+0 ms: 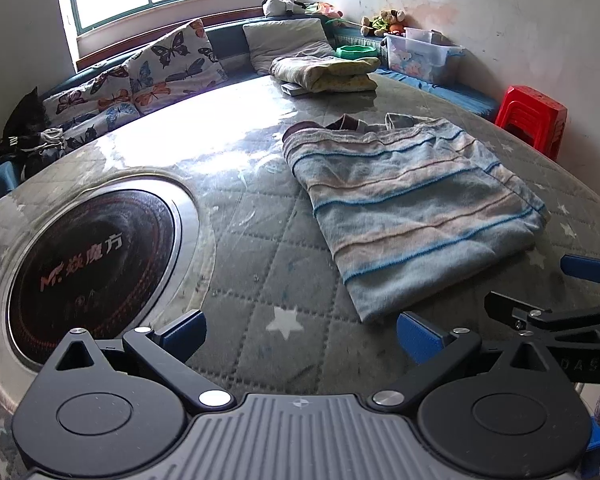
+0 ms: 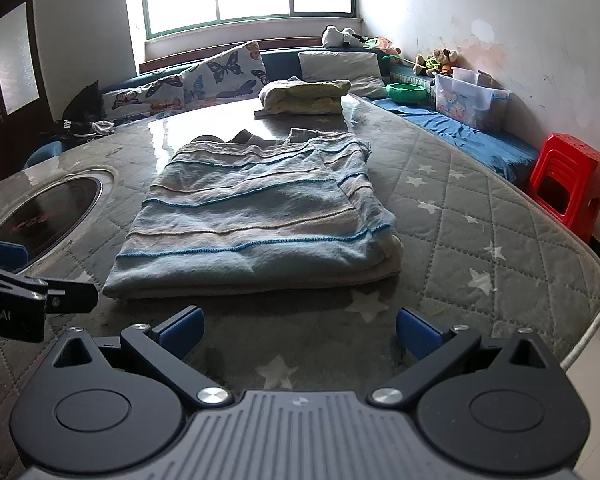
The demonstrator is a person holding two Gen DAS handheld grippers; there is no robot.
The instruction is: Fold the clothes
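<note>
Two matching black handheld grippers with blue finger pads

The left gripper [image 1: 300, 334] and right gripper [image 2: 299, 330] each have a ribbed grey centre plate behind the fingers, flanked by round black discs, black linkage arms with silver pivot screws, and blue pads [image 1: 184, 330] at the tips; white lettering marks the left gripper's side.

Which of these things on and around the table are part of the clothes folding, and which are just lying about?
Part of the job: striped sweater, folded on the quilted table cover; left gripper and right gripper, both open, holding nothing.

Lying about: yellow folded blanket, butterfly cushions, red stool, green bowl, plastic storage box, stuffed toys, inset cooktop.
</note>
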